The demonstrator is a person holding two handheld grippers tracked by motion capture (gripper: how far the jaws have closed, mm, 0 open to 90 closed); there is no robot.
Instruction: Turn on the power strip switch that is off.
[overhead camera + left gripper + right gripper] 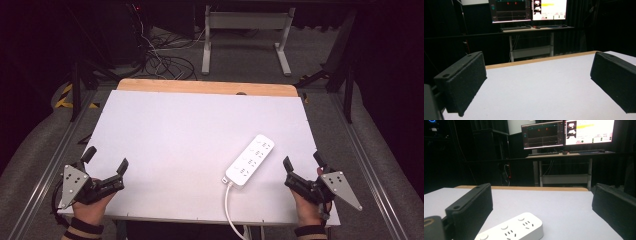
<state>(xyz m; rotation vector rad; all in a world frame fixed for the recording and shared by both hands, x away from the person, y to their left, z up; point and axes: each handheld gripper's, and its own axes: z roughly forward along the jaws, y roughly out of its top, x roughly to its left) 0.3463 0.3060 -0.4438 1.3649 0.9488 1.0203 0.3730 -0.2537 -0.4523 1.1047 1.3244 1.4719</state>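
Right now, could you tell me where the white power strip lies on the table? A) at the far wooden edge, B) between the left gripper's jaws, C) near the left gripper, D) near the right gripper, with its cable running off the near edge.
D: the power strip lies on the table's right half, close to the open right gripper, and its white cable runs off the near edge.

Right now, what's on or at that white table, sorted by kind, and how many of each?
White power strip with its cable: 1
Black hand-held claws, both open: 2, the left claw and the right claw
Total: 3
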